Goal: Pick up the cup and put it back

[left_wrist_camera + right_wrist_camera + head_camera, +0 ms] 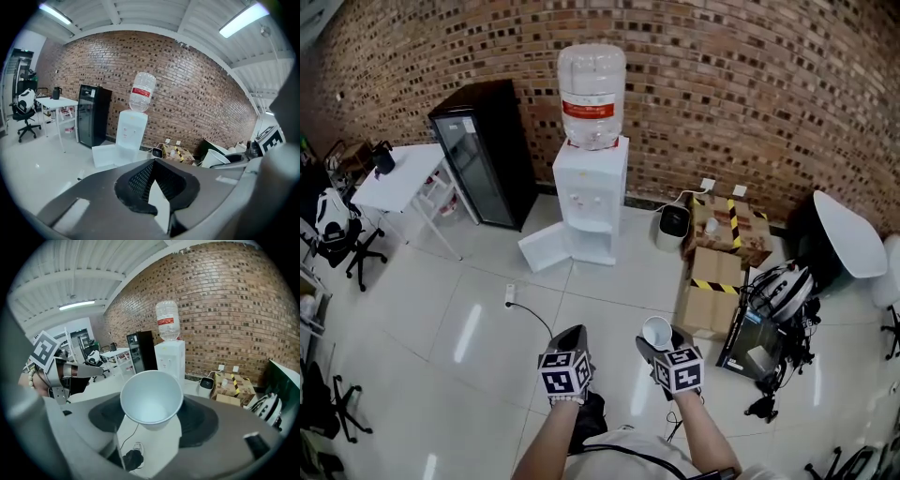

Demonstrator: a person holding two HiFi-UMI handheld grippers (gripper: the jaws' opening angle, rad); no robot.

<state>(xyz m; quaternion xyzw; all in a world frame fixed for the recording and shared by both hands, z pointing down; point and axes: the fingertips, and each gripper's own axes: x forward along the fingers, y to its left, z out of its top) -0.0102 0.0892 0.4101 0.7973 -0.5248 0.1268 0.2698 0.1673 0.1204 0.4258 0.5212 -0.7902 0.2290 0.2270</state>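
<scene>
Right gripper [660, 341] clasps the white cup [657, 330] between wide-set jaws — left gripper [572, 332] pinched together, empty.

White water dispenser [591, 192] is set at the far edge of the floor [441, 328], against the brick wall [750, 84]; a bottle [592, 89] is seated on top. Black fridge [483, 164] is placed beside it.

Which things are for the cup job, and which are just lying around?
For the job:
white paper cup
right gripper, holding it

Just lying about:
black glass-door fridge
brown cardboard boxes
white table
white water dispenser (can't tell if needed)
</scene>
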